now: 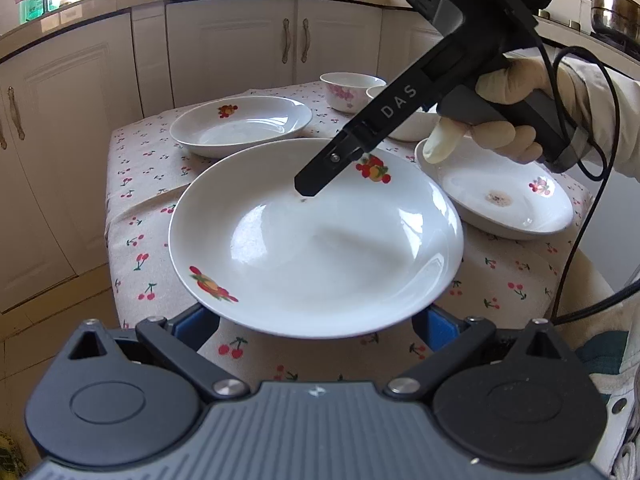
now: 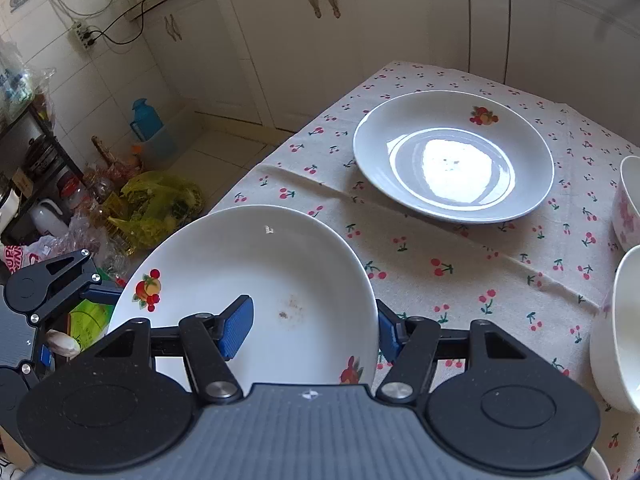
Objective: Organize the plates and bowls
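Now we hold one fruit-print plate (image 1: 316, 240) w/ both grippers, right gripper (image 2: 312, 326) clamped on its rim, left gripper (image 1: 316, 326) jaws apart under it; plate holds only small specks.

The right gripper (image 1: 306, 194) is black with a grey handle, a silver screw, white letters "DAS" and black cables (image 1: 568, 184) trailing off. Its jaws carry ribbed blue pads (image 2: 236, 328). The hand (image 1: 508, 120) wears a pale glove and cream sleeve (image 1: 600, 96).
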